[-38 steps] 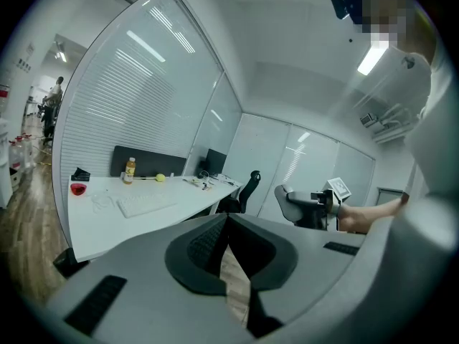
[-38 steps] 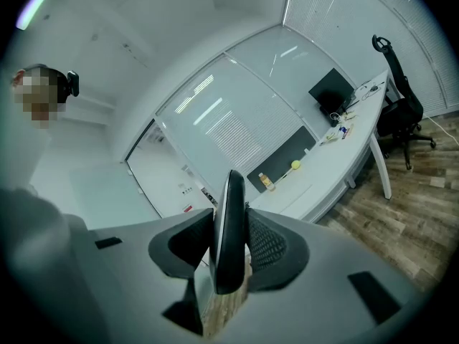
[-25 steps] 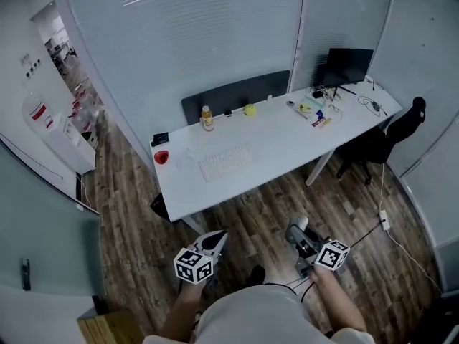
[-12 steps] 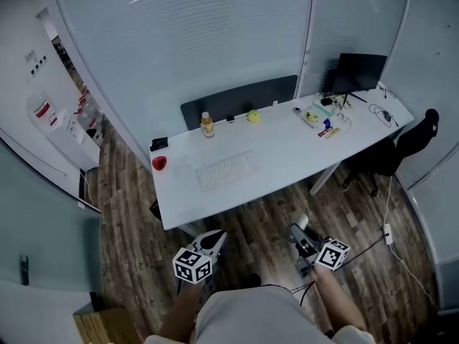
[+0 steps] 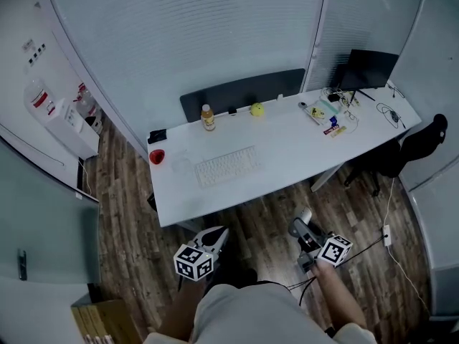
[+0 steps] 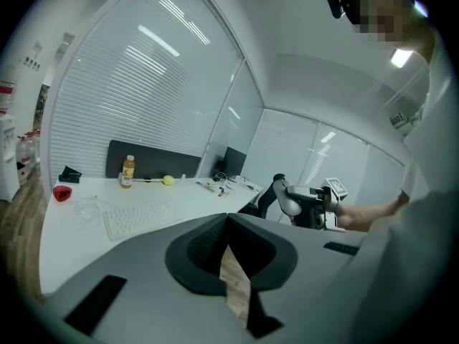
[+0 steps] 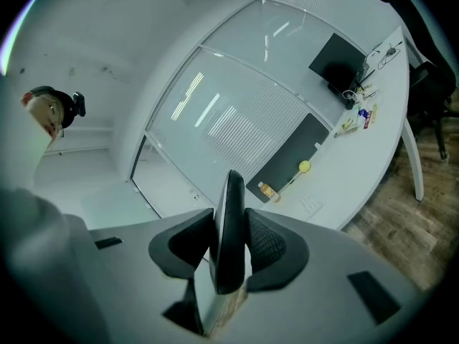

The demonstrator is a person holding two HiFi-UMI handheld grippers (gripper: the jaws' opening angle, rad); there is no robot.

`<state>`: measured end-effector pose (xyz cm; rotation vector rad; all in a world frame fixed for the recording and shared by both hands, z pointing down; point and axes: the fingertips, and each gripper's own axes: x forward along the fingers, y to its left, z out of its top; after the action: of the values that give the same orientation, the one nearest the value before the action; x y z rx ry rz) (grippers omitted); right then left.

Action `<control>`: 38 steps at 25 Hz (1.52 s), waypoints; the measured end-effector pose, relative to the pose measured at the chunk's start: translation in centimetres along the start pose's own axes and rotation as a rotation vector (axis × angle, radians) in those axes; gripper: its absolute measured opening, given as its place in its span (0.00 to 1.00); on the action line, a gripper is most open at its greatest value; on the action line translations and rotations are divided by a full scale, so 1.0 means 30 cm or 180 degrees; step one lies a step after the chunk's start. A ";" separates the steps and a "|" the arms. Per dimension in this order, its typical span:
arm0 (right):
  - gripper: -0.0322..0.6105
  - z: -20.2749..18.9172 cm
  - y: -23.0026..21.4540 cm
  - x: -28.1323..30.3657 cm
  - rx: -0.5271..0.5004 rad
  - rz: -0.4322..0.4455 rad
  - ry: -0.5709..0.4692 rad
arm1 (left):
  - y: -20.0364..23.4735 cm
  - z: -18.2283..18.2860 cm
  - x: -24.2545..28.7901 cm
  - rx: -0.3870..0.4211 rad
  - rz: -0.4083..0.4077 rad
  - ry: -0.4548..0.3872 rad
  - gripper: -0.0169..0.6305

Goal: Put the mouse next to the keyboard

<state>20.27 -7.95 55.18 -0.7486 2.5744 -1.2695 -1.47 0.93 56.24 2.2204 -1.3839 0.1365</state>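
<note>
Right gripper view shows the mouse [image 7: 228, 192] squeezed edge-on in the right tongs [image 7: 229, 239], so it can be carried to the keyboard [image 5: 226, 165] on the tabletop [image 5: 287, 149], well apart from it. The left tongs [image 6: 228, 221] are pressed together, holding nothing.

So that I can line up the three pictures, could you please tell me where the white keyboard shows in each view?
Head view: the keyboard lies near the picture's centre, on the left half of the white desk.
Left gripper view: the keyboard is left of centre, on the desk's near part.
Right gripper view: the keyboard shows small, right of centre.
Shared landmark: the yellow ball at the desk's far edge, beyond the keyboard.
</note>
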 end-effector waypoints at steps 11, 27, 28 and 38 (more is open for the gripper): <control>0.29 0.078 -0.103 0.155 0.0029 -0.0159 -0.0023 | 0.173 0.088 0.168 0.0009 -0.0134 0.0089 0.05; 0.29 0.113 -0.286 0.491 0.0181 -0.0427 0.0045 | 0.481 0.201 0.370 0.0025 -0.0417 0.0360 0.05; 0.28 0.114 -0.302 0.511 0.0174 -0.0457 0.0063 | 0.501 0.205 0.383 0.0029 -0.0429 0.0376 0.05; 0.29 0.093 -0.438 0.654 0.0235 -0.0729 0.0249 | 0.632 0.169 0.477 -0.0025 -0.0591 0.0597 0.05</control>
<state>9.18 -26.58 64.93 -1.0225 2.5434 -1.4781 -11.96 -19.62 63.86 2.2525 -1.0721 0.2656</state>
